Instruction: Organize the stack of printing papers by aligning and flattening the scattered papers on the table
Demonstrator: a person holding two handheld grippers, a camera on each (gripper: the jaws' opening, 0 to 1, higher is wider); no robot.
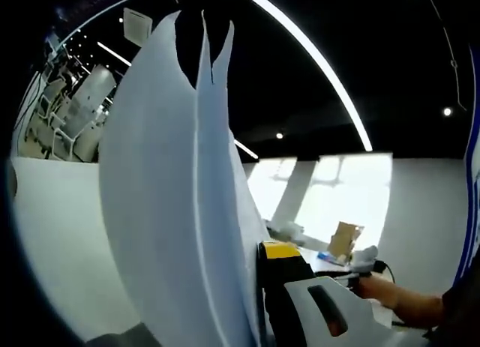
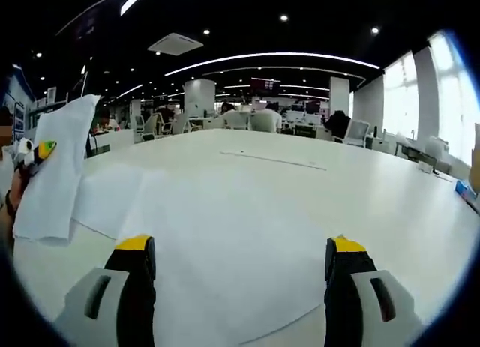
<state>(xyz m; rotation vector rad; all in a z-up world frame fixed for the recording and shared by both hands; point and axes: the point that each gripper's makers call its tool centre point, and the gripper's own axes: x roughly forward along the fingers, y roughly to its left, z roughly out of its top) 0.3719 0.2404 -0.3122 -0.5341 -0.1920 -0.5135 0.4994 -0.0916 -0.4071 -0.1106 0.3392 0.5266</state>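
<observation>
Item: printing papers (image 1: pixel 176 204), a sheaf lifted upright off the table (image 2: pixel 315 189) and pinched in the left gripper (image 2: pixel 34 154), probably to square its edges; more sheets (image 2: pixel 112 201) lie flat below; right gripper (image 2: pixel 240 268) spread wide, grasping nothing.

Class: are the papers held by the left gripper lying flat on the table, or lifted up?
Lifted up. The papers hang from the left gripper, above the table.
</observation>
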